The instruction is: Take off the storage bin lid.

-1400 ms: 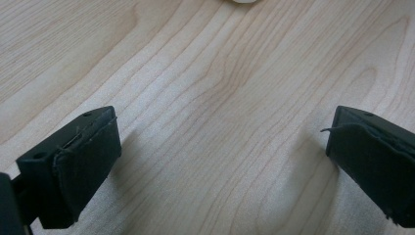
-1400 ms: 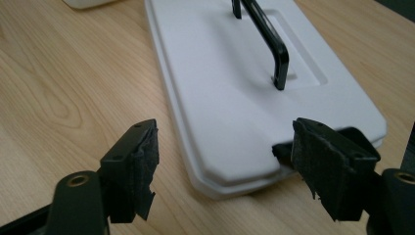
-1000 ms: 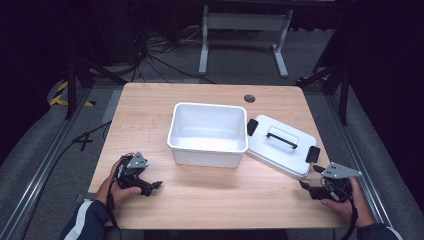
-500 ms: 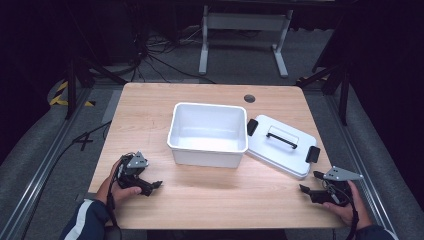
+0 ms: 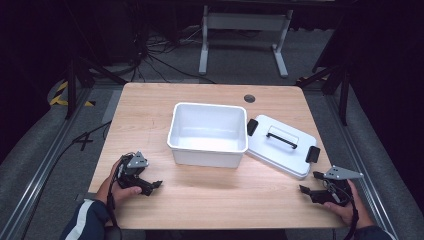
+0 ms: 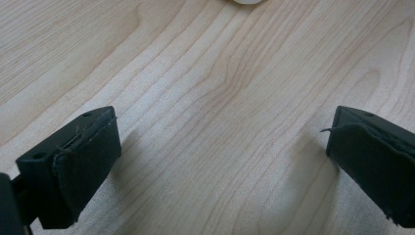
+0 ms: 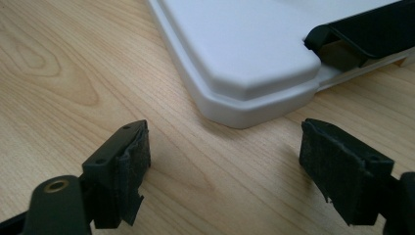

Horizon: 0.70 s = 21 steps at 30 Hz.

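An empty white plastic bin (image 5: 208, 132) stands in the middle of the wooden table (image 5: 150, 110). Its white lid (image 5: 280, 150), with a black handle (image 5: 281, 137) and black clips, lies flat just right of the bin. My left gripper (image 5: 152, 187) rests open on the table near the front left, holding nothing; its view looks at bare wood between its jaws (image 6: 215, 161). My right gripper (image 5: 309, 184) rests open at the front right, just short of the lid's near corner (image 7: 254, 83). A black clip (image 7: 362, 36) shows on that lid's edge.
A round cable hole (image 5: 249, 98) sits in the table near the far edge. Beyond the table stand a metal frame (image 5: 240, 30) and loose cables on the floor. Bare wood lies between the two grippers along the front edge.
My right gripper has drawn back toward the table's front right corner, a little away from the lid. The left gripper, bin and lid have stayed put.
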### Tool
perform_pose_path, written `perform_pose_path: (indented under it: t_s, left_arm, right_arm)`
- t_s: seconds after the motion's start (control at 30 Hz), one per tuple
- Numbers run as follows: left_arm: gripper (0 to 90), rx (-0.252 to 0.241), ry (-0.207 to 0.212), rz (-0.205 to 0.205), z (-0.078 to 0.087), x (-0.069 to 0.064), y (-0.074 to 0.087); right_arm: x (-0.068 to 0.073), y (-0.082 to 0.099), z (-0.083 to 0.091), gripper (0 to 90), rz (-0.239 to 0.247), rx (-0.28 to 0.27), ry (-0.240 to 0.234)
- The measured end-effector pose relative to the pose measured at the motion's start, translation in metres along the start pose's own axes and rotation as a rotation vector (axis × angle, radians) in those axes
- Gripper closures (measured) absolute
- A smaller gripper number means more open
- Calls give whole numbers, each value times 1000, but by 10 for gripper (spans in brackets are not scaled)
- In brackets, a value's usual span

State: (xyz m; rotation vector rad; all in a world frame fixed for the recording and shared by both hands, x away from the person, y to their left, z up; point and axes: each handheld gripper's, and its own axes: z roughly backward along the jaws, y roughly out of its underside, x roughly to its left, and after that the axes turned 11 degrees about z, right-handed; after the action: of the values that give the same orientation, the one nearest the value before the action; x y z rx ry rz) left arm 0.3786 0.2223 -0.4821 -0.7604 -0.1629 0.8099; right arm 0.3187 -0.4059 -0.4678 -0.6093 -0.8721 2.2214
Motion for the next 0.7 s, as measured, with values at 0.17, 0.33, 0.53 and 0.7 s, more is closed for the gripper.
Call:
perform_pose_path:
  t_s: [0.17, 0.33, 0.53, 0.7]
  left_arm:
    - [1, 1, 0, -2, 0, 0, 0]
    - [1, 0, 0, -1, 0, 0, 0]
    - [1, 3, 0, -5, 0, 1, -1]
    - [1, 5, -2, -5, 0, 0, -1]
  right_arm:
    - [0, 0, 1, 196, -2, 3, 2]
    - [1, 0, 0, 196, -5, 1, 4]
    - [1, 0, 1, 196, -3, 4, 3]
    - [1, 0, 1, 195, -3, 4, 3]
